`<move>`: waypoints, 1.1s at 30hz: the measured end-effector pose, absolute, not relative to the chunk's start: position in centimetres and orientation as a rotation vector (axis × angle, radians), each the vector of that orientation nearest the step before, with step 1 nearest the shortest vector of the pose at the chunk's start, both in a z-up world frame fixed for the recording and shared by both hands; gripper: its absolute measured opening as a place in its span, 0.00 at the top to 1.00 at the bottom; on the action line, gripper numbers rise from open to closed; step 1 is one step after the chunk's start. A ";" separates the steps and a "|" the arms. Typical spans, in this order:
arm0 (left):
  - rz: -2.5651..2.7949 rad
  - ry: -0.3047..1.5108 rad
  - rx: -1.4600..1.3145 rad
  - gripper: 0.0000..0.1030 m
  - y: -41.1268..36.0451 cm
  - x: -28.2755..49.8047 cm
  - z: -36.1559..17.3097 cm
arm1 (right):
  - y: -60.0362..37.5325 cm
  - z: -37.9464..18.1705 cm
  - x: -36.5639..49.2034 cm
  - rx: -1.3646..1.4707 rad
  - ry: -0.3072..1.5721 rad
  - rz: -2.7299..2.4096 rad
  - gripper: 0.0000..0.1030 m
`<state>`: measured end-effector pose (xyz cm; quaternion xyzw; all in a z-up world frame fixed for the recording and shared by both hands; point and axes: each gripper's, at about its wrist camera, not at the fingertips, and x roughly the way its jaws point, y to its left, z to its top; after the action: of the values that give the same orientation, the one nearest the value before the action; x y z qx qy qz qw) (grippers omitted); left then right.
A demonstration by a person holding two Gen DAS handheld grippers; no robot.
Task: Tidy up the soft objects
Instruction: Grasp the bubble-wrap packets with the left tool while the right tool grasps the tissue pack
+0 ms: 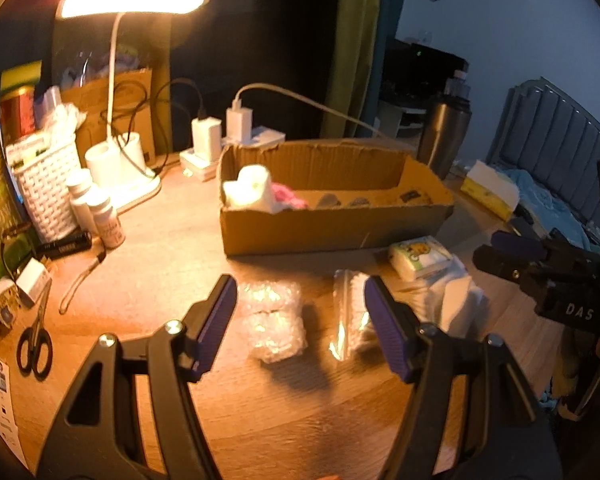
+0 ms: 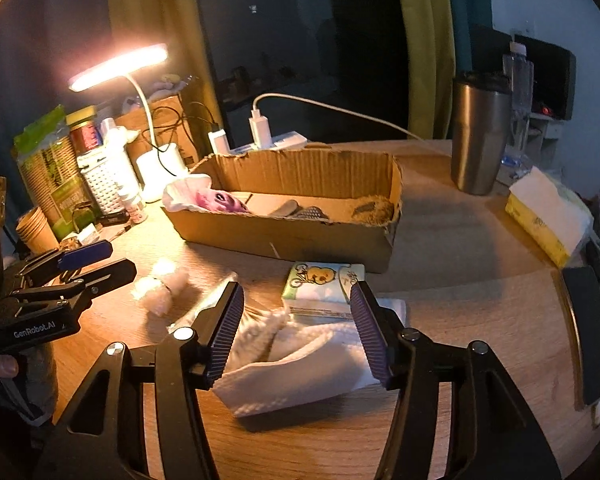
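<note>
An open cardboard box point(image 1: 336, 236) point(image 2: 292, 236) stands mid-table and holds a white roll point(image 1: 248, 188), a pink soft item point(image 2: 224, 202) and a brown furry thing point(image 2: 374, 208). In front of it lie a bubble-wrap piece point(image 1: 272, 324) point(image 2: 160, 288), a clear plastic packet point(image 1: 350, 312), a small tissue pack point(image 1: 420, 256) point(image 2: 324, 284) and a white folded cloth point(image 2: 300, 360) point(image 1: 452, 300). My left gripper point(image 1: 300, 312) point(image 2: 60, 280) is open above the bubble wrap and packet. My right gripper point(image 2: 296, 320) point(image 1: 540, 264) is open, its pads either side of the white cloth without pressing it.
A lit desk lamp point(image 1: 132, 4), white basket point(image 1: 48, 188), small bottles point(image 1: 100, 208) and chargers point(image 1: 236, 124) crowd the back left. Scissors point(image 1: 36, 344) lie at the left edge. A steel tumbler point(image 2: 480, 136), a yellow tissue box point(image 2: 548, 216) and a dark phone point(image 2: 588, 332) sit on the right.
</note>
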<state>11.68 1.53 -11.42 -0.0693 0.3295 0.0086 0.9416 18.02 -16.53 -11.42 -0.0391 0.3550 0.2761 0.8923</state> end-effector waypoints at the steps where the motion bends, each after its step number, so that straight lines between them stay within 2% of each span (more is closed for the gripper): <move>1: 0.025 0.684 -0.148 0.34 1.7 11.9 -11.7 | -16.6 -11.6 18.2 -0.079 0.743 0.572 0.43; 21: 0.096 0.880 -0.161 0.34 2.9 16.4 -16.9 | -15.1 -15.5 23.3 -0.089 0.856 0.557 0.41; 23: 0.093 0.895 -0.165 0.34 2.9 16.7 -17.2 | -14.9 -15.8 23.6 -0.092 0.864 0.554 0.27; 24: 0.091 0.902 -0.165 0.34 2.9 16.8 -17.4 | -14.8 -16.0 23.8 -0.093 0.870 0.553 0.25; 33: 0.083 0.905 -0.160 0.35 3.1 17.1 -17.9 | -13.5 -17.0 24.4 -0.128 0.904 0.552 0.24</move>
<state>17.14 3.09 -17.86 -0.0772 0.4367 0.0402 0.8954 24.36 -13.51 -17.01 -0.0608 0.4310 0.2632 0.8610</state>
